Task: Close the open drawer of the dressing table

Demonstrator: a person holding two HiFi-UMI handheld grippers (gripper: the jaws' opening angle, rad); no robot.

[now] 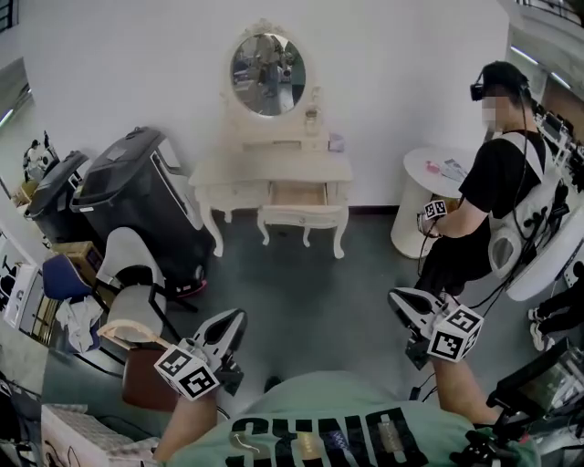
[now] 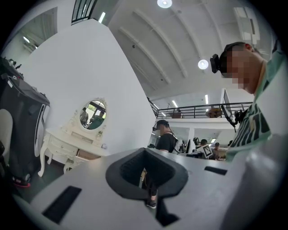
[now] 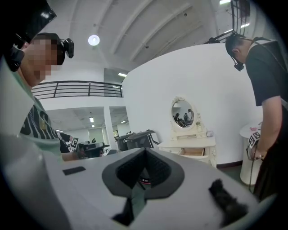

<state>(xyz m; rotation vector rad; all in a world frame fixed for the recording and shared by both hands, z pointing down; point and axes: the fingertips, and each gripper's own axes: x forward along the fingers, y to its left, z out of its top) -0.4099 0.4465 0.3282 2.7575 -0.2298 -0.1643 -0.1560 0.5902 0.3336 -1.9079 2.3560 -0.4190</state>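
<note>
**A:** What sort of room is it?

**B:** A dark grey floor [image 1: 310, 274] runs up to a plain white wall [image 1: 411, 91]. The cream dressing table [image 1: 239, 171] stands against that wall, with an oval mirror [image 1: 267, 73] on top and a matching stool [image 1: 306, 219] just in front.

**A:** And the drawer?

**B:** The drawer [image 1: 298, 193] is the middle one under the tabletop. It is pulled out above the stool, well apart from both grippers.

**A:** How are the grippers?

**B:** The left gripper [image 1: 232, 316] and the right gripper [image 1: 400, 299] sit low in the head view, near the wearer's green shirt [image 1: 338, 420]. Each has its jaws drawn together to a thin slit and is empty.

**A:** What do the gripper views add?

**B:** The ceiling. They show a round lamp [image 2: 164, 3] and a railed gallery [image 2: 198, 110], which the head view misses. The right gripper view looks into the drawer's wooden inside. Only the head view shows the marker cubes, the black case [image 1: 137, 196] left of the table, and the round white table [image 1: 429, 182] beside a person in black [image 1: 493, 191].
</note>
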